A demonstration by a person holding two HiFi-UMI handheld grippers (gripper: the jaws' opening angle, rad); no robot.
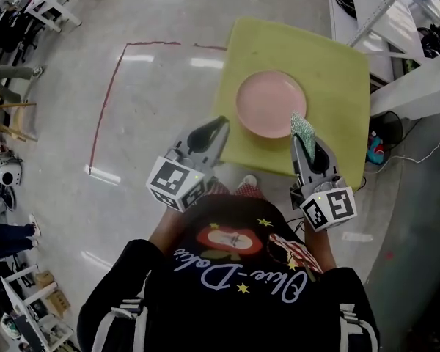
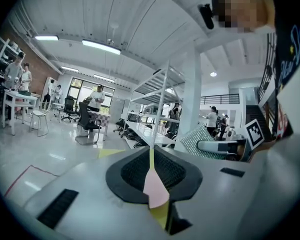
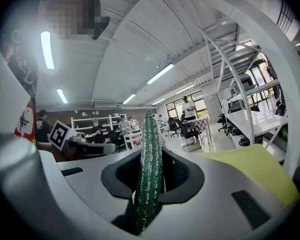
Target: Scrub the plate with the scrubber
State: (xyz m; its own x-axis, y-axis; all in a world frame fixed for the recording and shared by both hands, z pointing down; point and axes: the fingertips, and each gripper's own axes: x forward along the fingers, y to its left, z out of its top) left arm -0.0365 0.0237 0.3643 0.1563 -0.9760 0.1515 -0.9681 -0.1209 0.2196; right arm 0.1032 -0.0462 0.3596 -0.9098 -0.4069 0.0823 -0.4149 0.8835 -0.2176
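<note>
A round pink plate (image 1: 270,103) lies on a small yellow-green table (image 1: 330,57). My left gripper (image 1: 220,125) is shut with nothing in it, its tips at the table's left front edge, just left of the plate. In the left gripper view the shut left gripper (image 2: 152,159) leaves a thin slit through which slivers of the pink plate (image 2: 155,190) and the table show. My right gripper (image 1: 302,139) is shut on a sparkly green scrubber (image 1: 302,125), which stands upright at the plate's near right rim. The scrubber (image 3: 150,169) is pinched between the pads.
A red tape line (image 1: 105,101) marks the floor left of the table. White shelving (image 1: 418,86) stands close on the right, with a colourful object (image 1: 375,149) on the floor beside the table. Desks, chairs and people fill the hall behind.
</note>
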